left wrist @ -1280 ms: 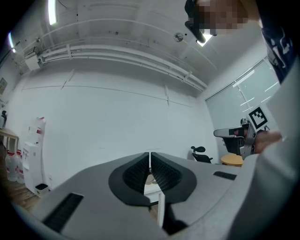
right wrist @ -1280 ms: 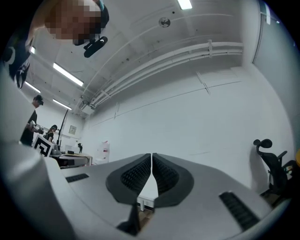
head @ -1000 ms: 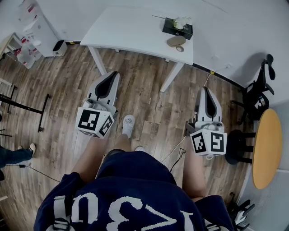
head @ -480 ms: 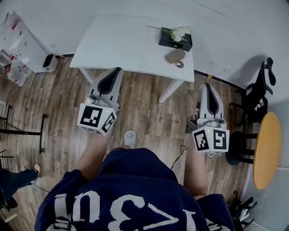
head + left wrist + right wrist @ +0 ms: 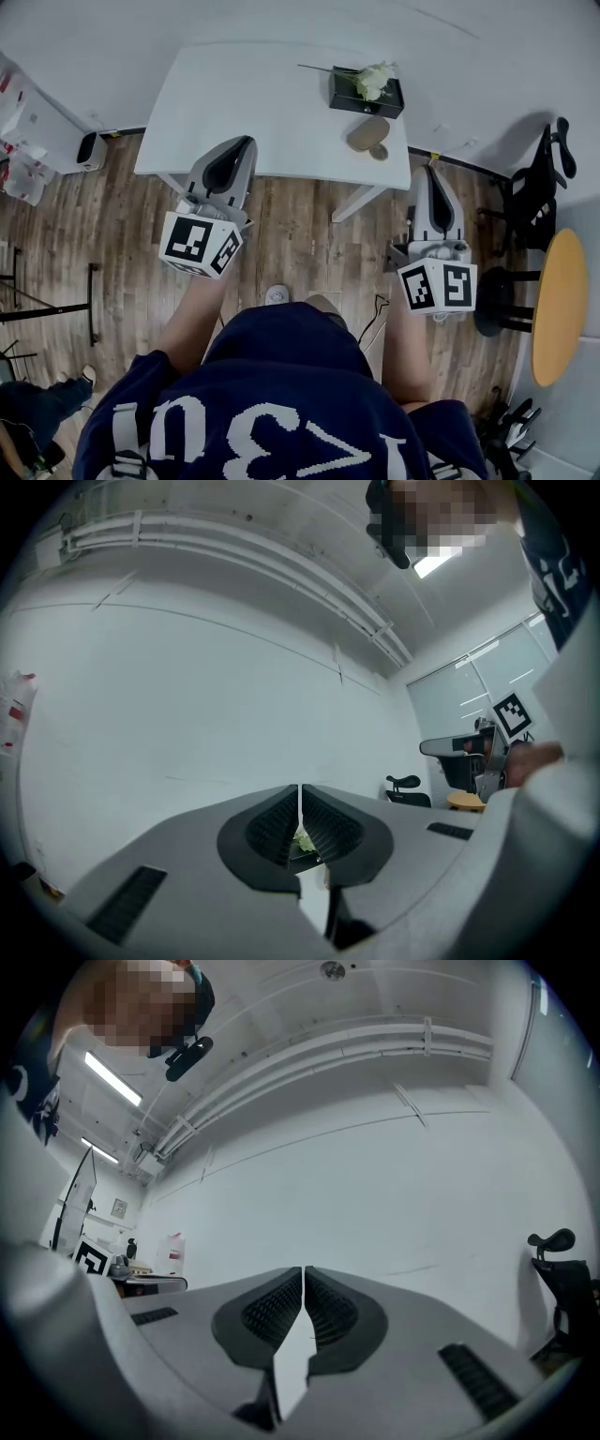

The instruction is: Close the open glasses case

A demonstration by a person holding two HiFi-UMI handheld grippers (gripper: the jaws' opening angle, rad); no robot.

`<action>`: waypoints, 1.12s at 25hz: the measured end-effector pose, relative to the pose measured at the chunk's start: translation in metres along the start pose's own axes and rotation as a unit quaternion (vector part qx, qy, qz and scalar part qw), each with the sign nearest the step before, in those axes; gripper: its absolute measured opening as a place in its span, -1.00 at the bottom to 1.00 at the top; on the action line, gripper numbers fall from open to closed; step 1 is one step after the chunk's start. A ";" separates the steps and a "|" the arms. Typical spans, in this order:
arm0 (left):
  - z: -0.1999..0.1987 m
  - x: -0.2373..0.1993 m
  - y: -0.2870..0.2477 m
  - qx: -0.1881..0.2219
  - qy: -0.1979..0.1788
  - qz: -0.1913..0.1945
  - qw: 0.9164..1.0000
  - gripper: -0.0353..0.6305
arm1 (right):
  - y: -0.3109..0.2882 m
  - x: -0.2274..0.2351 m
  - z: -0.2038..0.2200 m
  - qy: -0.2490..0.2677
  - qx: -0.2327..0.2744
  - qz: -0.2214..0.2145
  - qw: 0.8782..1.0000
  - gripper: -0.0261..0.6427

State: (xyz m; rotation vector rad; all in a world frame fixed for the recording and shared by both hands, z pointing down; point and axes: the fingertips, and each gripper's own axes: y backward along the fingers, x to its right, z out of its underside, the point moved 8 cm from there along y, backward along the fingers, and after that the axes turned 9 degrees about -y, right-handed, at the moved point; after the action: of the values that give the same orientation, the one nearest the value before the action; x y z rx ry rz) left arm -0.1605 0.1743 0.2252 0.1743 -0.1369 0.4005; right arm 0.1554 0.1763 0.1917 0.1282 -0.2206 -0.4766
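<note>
A tan glasses case lies on the white table toward its right side, just in front of a black box. Whether its lid stands open I cannot tell from here. My left gripper is shut and empty, its tips over the table's near edge, well left of the case. In the left gripper view the left gripper has its jaws together, with the white wall beyond. My right gripper is shut and empty too, off the table's right corner above the floor. The right gripper faces only wall.
A black box with white flowers stands behind the case. A black office chair and a round wooden table are at the right. A white device sits on the wooden floor at the left.
The person has walked toward the table, so it lies closer. Both grippers have come forward, and the left one's tips now reach over the table's edge. Both stay shut.
</note>
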 end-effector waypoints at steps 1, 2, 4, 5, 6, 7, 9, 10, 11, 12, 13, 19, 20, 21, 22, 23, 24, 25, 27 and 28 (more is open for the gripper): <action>0.003 -0.003 -0.004 -0.002 0.003 0.001 1.000 -0.82 | -0.005 0.002 0.001 0.000 -0.002 0.001 1.000 -0.83; 0.007 -0.006 -0.007 -0.004 0.006 0.002 1.000 -0.82 | -0.009 0.003 0.003 -0.001 -0.005 0.003 1.000 -0.83; 0.013 -0.011 -0.014 -0.008 0.011 0.003 1.000 -0.82 | -0.017 0.008 0.005 -0.002 -0.007 0.007 1.000 -0.83; 0.017 -0.012 -0.019 -0.011 0.012 0.004 1.000 -0.82 | -0.022 0.010 0.007 -0.004 -0.008 0.008 1.000 -0.83; 0.021 -0.014 -0.023 -0.014 0.014 0.004 1.000 -0.82 | -0.027 0.013 0.010 -0.006 -0.009 0.008 1.000 -0.83; 0.026 -0.015 -0.027 -0.016 0.016 0.003 1.000 -0.82 | -0.033 0.017 0.012 -0.007 -0.010 0.006 1.000 -0.83; 0.032 -0.019 -0.038 -0.019 0.016 -0.001 1.000 -0.82 | -0.048 0.025 0.017 -0.009 -0.011 0.000 1.000 -0.83; 0.034 -0.021 -0.045 -0.018 0.014 -0.003 1.000 -0.82 | -0.058 0.029 0.019 -0.011 -0.010 -0.004 1.000 -0.83; 0.035 -0.024 -0.052 -0.018 0.010 -0.006 1.000 -0.82 | -0.068 0.034 0.021 -0.012 -0.007 -0.009 1.000 -0.83; 0.035 -0.027 -0.060 -0.017 0.005 -0.010 1.000 -0.82 | -0.079 0.040 0.022 -0.014 -0.005 -0.014 1.000 -0.83; 0.036 -0.031 -0.068 -0.018 0.002 -0.014 1.000 -0.82 | -0.091 0.046 0.023 -0.016 -0.002 -0.020 1.000 -0.83; 0.038 -0.055 -0.131 -0.027 -0.015 -0.058 0.998 -0.82 | -0.172 0.093 0.024 -0.030 -0.003 -0.051 0.998 -0.83; 0.039 -0.057 -0.142 -0.026 -0.017 -0.063 0.998 -0.82 | -0.183 0.101 0.023 -0.029 -0.004 -0.056 0.998 -0.83; 0.041 -0.059 -0.153 -0.025 -0.016 -0.067 0.997 -0.82 | -0.195 0.110 0.022 -0.025 -0.005 -0.061 0.998 -0.83; 0.043 -0.062 -0.164 -0.024 -0.014 -0.071 0.997 -0.82 | -0.205 0.118 0.021 -0.023 -0.006 -0.066 0.998 -0.83; 0.045 -0.063 -0.174 -0.023 -0.010 -0.075 0.997 -0.82 | -0.215 0.126 0.020 -0.023 -0.007 -0.070 0.997 -0.83; 0.046 -0.064 -0.183 -0.022 -0.007 -0.078 0.997 -0.82 | -0.223 0.135 0.020 -0.024 -0.008 -0.074 0.997 -0.83; 0.048 -0.064 -0.191 -0.022 -0.006 -0.081 0.996 -0.82 | -0.231 0.142 0.019 -0.025 -0.009 -0.077 0.997 -0.83; 0.049 -0.067 -0.207 -0.024 -0.013 -0.093 0.995 -0.82 | -0.246 0.155 0.017 -0.027 -0.008 -0.084 0.996 -0.83; 0.049 -0.068 -0.213 -0.026 -0.019 -0.101 0.994 -0.82 | -0.253 0.159 0.017 -0.029 -0.007 -0.086 0.996 -0.83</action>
State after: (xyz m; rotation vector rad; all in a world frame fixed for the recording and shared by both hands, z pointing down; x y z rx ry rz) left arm -0.1425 -0.0543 0.2316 0.1420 -0.1649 0.1922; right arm 0.1779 -0.1225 0.1929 0.1196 -0.2643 -0.6545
